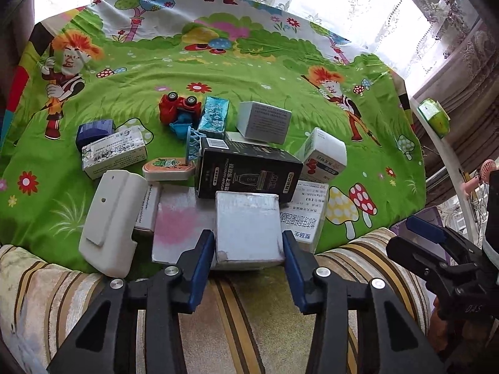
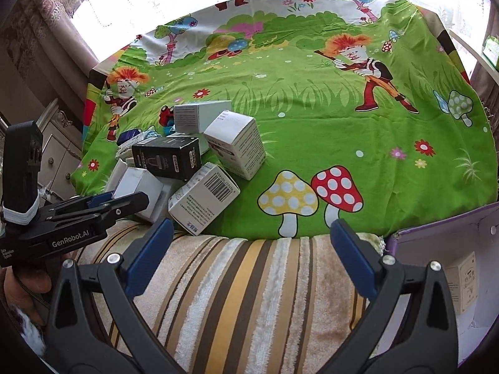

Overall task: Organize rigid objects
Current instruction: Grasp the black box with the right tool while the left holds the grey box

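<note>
Early stage: one carton (image 2: 461, 280) in purple bin (image 2: 436, 233); pile (image 1: 218, 155) remains. Left gripper (image 1: 248, 243) clamped on white box (image 1: 246, 227) (right gripper (image 2: 252, 243) fingers apart, empty).

Small boxes (image 1: 248, 227) and a red toy car (image 1: 179, 106) lie jumbled on the green sheet (image 1: 280, 71).
</note>
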